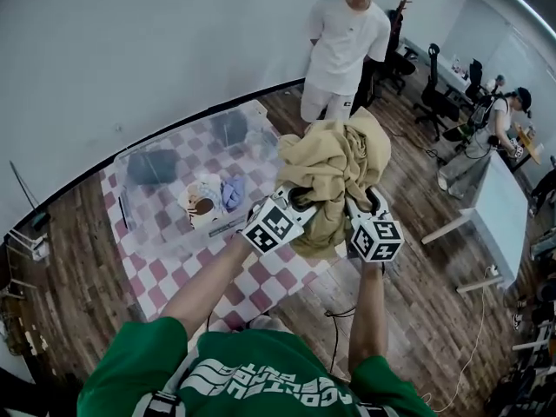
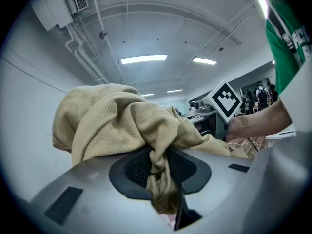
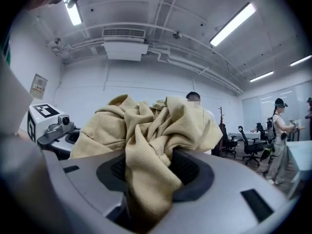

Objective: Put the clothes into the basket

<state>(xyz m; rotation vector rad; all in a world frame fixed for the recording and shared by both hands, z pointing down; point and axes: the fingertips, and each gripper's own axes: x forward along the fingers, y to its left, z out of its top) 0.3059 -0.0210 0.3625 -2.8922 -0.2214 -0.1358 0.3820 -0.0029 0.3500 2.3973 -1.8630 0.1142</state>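
Note:
A crumpled tan garment (image 1: 334, 168) hangs in the air above the far right corner of the checkered table. Both grippers hold it from below. My left gripper (image 1: 295, 200) is shut on a fold of the garment (image 2: 112, 126), the cloth bunched between its pads (image 2: 139, 167). My right gripper (image 1: 360, 202) is shut on a thicker wad of the same garment (image 3: 151, 130), which fills its jaws. A clear plastic basket (image 1: 174, 218) stands on the table to the left and below, with dark, blue and white clothes inside.
A pink-and-white checkered cloth (image 1: 278, 276) covers the table. A person in white (image 1: 347, 42) stands just beyond the table's far edge. Office chairs (image 1: 434, 94), a white desk (image 1: 499, 215) and another person (image 1: 486, 137) are at the right. A cable (image 1: 334, 320) lies on the wooden floor.

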